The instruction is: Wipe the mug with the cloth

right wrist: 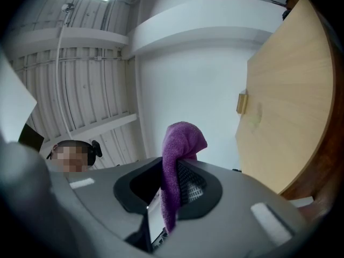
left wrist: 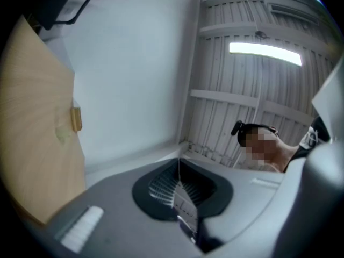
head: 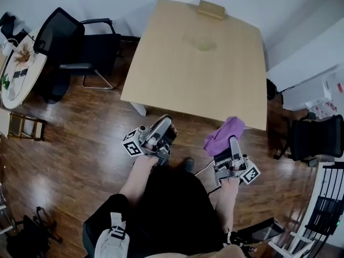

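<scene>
Nearest the body, left gripper point(left wrist: 177, 190): jaws closed, empty.
Right gripper point(right wrist: 172, 187): clamped on purple cloth point(right wrist: 183, 138), short of table point(head: 177, 85).
Mid-table, mug point(head: 205, 45): faint round shape, apparently untouched.
Progress: cloth in hand; wiping not begun.

This looks like an office or meeting room. A large pale wooden tabletop point(head: 215, 85) stands on dark wood-plank flooring point(head: 75, 144), with black mesh office chairs point(head: 59, 36) pulled back on either side. The walls point(left wrist: 129, 63) are plain white, and a strip light point(left wrist: 264, 54) runs along a slatted ceiling. At the far left stands what may be a small round side table point(head: 16, 74).
</scene>
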A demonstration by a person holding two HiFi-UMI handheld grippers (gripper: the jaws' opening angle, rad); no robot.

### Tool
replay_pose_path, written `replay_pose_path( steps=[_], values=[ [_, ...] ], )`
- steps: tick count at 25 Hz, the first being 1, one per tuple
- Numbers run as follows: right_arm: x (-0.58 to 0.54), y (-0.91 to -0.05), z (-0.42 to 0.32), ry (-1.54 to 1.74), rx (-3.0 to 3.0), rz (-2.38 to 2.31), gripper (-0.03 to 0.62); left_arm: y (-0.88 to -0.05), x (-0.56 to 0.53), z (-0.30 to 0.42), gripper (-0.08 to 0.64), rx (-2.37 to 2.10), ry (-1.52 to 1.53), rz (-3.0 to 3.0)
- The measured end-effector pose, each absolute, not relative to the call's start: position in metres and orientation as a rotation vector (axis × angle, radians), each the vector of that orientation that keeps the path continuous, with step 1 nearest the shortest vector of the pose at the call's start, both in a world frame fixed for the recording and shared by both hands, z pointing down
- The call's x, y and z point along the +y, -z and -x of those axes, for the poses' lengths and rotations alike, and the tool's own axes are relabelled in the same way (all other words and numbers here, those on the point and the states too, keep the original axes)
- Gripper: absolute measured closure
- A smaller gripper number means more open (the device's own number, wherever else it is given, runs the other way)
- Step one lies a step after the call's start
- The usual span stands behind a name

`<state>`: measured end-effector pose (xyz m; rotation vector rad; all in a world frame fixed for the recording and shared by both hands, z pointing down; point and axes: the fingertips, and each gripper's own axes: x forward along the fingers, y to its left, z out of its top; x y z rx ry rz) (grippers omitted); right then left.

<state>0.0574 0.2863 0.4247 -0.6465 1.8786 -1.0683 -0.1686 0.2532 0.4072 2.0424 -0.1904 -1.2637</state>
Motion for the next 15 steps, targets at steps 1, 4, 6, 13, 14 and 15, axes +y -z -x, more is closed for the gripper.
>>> replay_pose_path(
  steps=[1, 4, 6, 13, 14, 15],
  values=[
    [0.284, -0.42, -0.057, 1.066, 1.887, 0.632, 0.531, -0.405, 0.257, 0.166, 0.552, -0.191, 1.261, -2.05],
    [0.283, -0.402, -0.047, 1.048, 1.938, 0.568, 0.531, -0.4, 0.263, 0.163, 0.554, -0.21, 1.25, -2.076],
    [0.283, -0.398, -0.044, 1.038, 1.968, 0.533, 0.531, -0.4, 0.264, 0.166, 0.555, -0.237, 1.261, -2.085],
    [0.285, -0.396, -0.076, 1.042, 1.964, 0.443, 0.531, -0.388, 0.283, 0.13, 0.555, -0.295, 1.264, -2.117],
    [0.286, -0.397, -0.081, 1.044, 1.963, 0.431, 0.531, -0.385, 0.286, 0.123, 0.555, -0.304, 1.261, -2.124],
    [0.287, -0.397, -0.087, 1.047, 1.959, 0.419, 0.531, -0.382, 0.29, 0.115, 0.555, -0.315, 1.258, -2.132]
  ],
)
